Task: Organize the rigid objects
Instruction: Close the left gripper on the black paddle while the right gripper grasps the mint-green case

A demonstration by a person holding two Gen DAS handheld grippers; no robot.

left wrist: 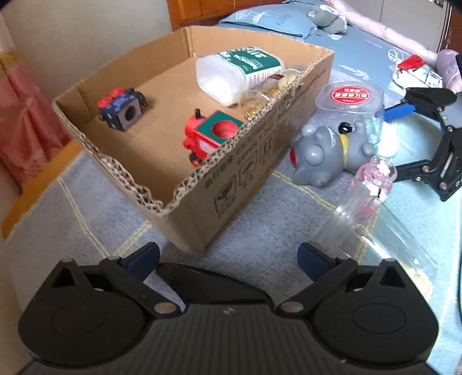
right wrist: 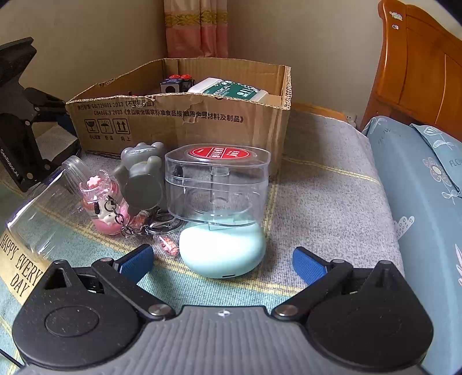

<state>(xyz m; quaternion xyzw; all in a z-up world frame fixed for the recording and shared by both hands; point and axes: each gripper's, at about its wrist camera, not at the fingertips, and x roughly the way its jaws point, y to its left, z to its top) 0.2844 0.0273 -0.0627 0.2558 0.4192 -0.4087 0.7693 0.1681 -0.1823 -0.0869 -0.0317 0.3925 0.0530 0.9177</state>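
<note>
A cardboard box (left wrist: pixel 248 161) (right wrist: pixel 179 121) stands on the bed. Inside lie a dark toy cube (left wrist: pixel 122 108), a red and green toy train (left wrist: pixel 210 134), a white medical container (left wrist: pixel 236 72) (right wrist: pixel 231 89) and a small jar of gold pieces (left wrist: pixel 265 98). Beside the box sit a clear chopper with a red label (right wrist: pixel 216 184) (left wrist: pixel 349 99) on a mint base (right wrist: pixel 222 251), a grey toy figure (left wrist: pixel 326 150) (right wrist: pixel 141 176), a pink keychain bottle (right wrist: pixel 101 204) and a clear jar (right wrist: pixel 43 207) (left wrist: pixel 346 219). My left gripper (left wrist: pixel 228 258) is open before the box. My right gripper (right wrist: pixel 222 259) is open, just short of the mint base.
A blue pillow (right wrist: pixel 418 184) lies to the right, with a wooden headboard (right wrist: pixel 415 66) behind it. A curtain (right wrist: pixel 196 28) hangs beyond the box. A grey toy (left wrist: pixel 329 17) and a packet (left wrist: pixel 415 72) rest further up the bed.
</note>
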